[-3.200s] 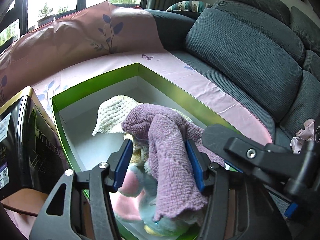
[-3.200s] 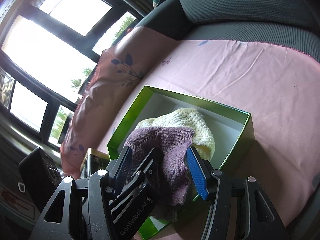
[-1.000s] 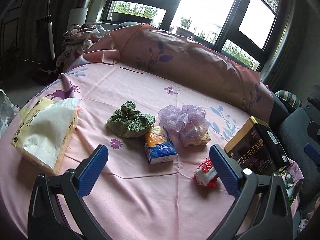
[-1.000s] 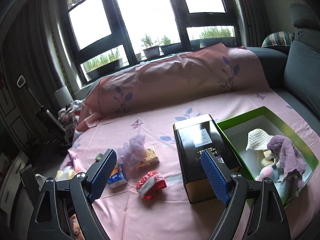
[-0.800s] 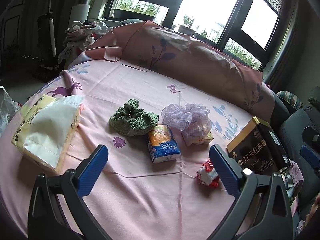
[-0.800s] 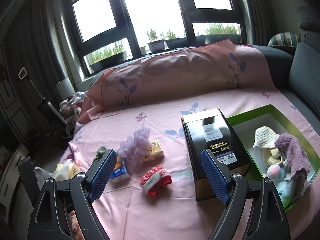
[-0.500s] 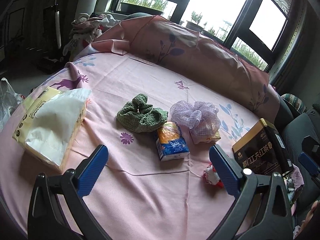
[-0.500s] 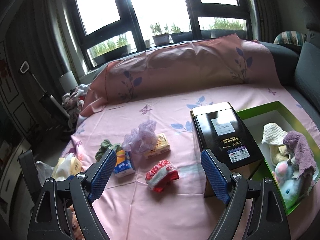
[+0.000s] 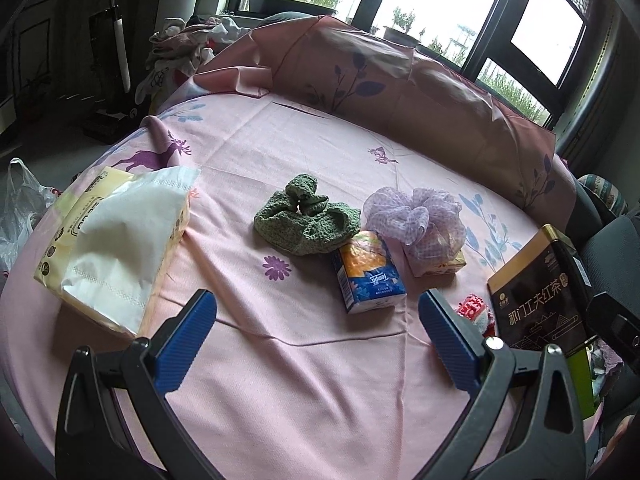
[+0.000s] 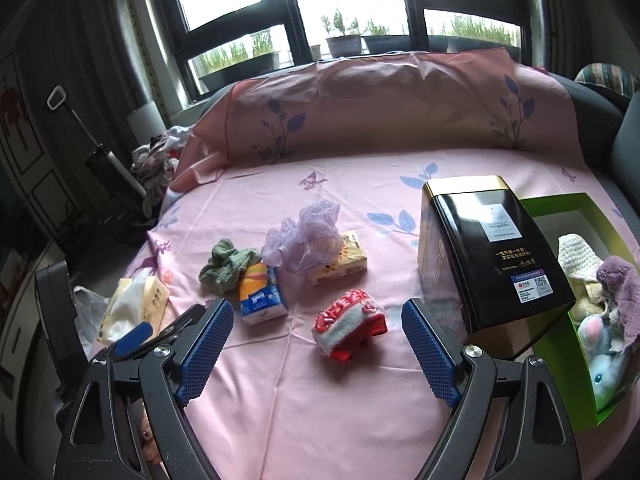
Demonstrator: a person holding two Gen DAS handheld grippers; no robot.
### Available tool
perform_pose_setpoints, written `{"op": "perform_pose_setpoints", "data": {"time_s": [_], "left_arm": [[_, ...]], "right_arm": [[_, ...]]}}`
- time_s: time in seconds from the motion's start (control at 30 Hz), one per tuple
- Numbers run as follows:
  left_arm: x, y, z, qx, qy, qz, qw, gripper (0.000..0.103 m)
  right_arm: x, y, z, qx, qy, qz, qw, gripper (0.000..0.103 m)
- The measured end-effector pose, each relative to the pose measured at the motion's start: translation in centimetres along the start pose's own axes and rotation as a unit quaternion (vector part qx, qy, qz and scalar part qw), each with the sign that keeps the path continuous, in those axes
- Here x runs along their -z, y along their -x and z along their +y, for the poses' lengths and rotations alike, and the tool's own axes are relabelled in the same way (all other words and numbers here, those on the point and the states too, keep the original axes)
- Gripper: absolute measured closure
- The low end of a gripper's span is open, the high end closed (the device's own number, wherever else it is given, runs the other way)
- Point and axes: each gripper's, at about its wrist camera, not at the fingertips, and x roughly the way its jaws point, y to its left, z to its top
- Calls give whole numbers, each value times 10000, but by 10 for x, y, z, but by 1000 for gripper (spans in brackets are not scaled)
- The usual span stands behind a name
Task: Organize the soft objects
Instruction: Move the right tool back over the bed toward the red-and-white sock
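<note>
Both tongs spread wide, empty | red-white knit between right tongs | black tin beside green box | left tongs above pink sheet

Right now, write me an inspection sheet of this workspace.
Surface: pink sheet with leaf and deer prints, bare in front of both grippers.
Job's things: green knit, mesh puff and red-white knit loose on the sheet; cream knit, purple knit and plush toy already in the green box.
Clutter: tissue packet, yellow packet partly under the puff, big tissue pack, black tin against the box.
Grippers: left gripper open, empty; right gripper open, empty, red-white knit just ahead.
Cables: nothing seen.
Surroundings: windows with plants, clothes pile, plastic bag, sofa.
</note>
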Motion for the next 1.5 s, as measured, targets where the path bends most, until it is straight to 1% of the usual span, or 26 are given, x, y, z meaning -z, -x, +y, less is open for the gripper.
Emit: {"op": "perform_pose_setpoints", "data": {"time_s": [0.1, 0.3, 0.63, 0.9, 1.0, 1.03, 1.1, 1.17, 1.3, 1.4, 1.5], "left_arm": [[-2, 0, 6, -168, 60, -45, 9998, 3], [-4, -3, 14, -182, 165, 60, 9997, 3], [0, -11, 9, -340, -46, 295, 9990, 5], [3, -15, 6, -411, -217, 432, 9980, 8], [4, -16, 7, -412, -194, 476, 9978, 10], [4, -16, 7, -410, -194, 491, 9978, 13], [4, -17, 8, -419, -224, 529, 9975, 18], [5, -18, 7, -473, -245, 561, 9970, 28], [6, -19, 8, -497, -259, 612, 9965, 29], [6, -18, 7, -463, -273, 607, 9967, 29], [6, -19, 6, -472, -293, 634, 9964, 33]], "right_arm": [[2, -7, 4, -151, 7, 156, 9998, 16], [5, -17, 11, -155, 90, 304, 9994, 16], [6, -29, 5, -170, -75, 479, 9987, 16], [8, -41, 4, -54, -95, 602, 9981, 16], [9, -45, 5, -37, -70, 619, 9980, 16], [10, -47, 6, -15, -66, 640, 9979, 16], [11, -51, 7, 79, -14, 711, 9974, 16], [13, -55, 9, 144, 73, 742, 9971, 16], [15, -63, 9, 179, 110, 858, 9961, 16], [18, -71, 9, 299, 131, 949, 9950, 16], [20, -77, 10, 414, 205, 991, 9940, 16]]}}
